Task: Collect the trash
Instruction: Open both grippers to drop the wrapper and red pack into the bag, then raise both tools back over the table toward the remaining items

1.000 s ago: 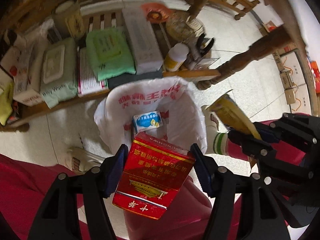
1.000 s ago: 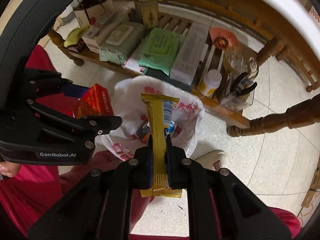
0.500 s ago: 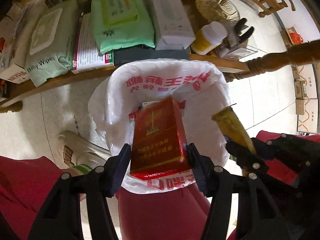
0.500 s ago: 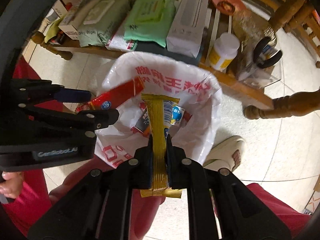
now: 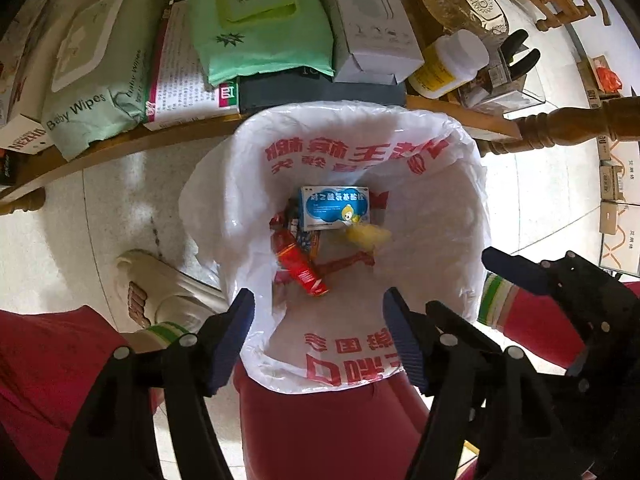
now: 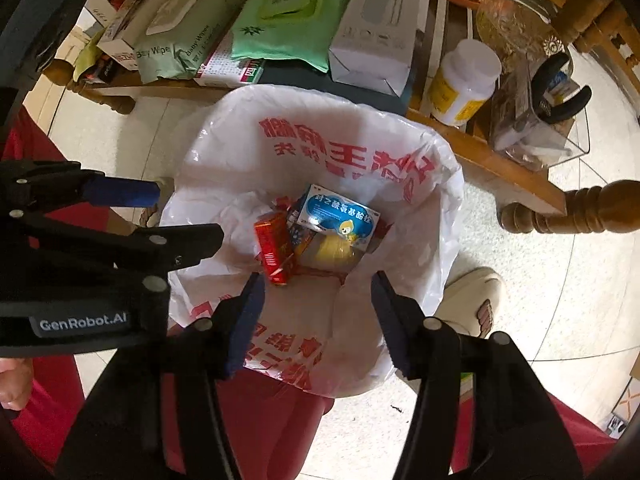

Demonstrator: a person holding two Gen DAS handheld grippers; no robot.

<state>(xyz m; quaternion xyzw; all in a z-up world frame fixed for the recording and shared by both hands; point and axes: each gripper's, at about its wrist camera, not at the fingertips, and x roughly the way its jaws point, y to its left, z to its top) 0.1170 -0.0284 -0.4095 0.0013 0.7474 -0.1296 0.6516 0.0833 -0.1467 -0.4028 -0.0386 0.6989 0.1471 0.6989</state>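
Note:
A bin lined with a white plastic bag (image 5: 436, 160) with red print stands on the floor below both grippers; it also shows in the right wrist view (image 6: 432, 216). Inside lie a red cigarette box (image 5: 298, 266) (image 6: 274, 250), a blue and white medicine box (image 5: 336, 208) (image 6: 340, 216) and a yellow wrapper (image 5: 366, 236) (image 6: 334, 250). My left gripper (image 5: 318, 316) is open and empty above the bag's near rim. My right gripper (image 6: 318, 300) is open and empty above the bag too, and shows at the right of the left wrist view.
A low wooden shelf (image 5: 120, 148) behind the bin holds baby wipes (image 5: 80, 92), a green wipes pack (image 5: 256, 16), a white carton (image 5: 368, 20) and a yellow pill bottle (image 5: 448, 64). A turned wooden table leg (image 5: 560, 128) stands right. The person's slippered foot (image 5: 156, 288) is left of the bin.
Both grippers opened. The red cigarette box dropped from the left gripper and the yellow wrapper from the right gripper into the bag. Both grippers moved closer over the bin.

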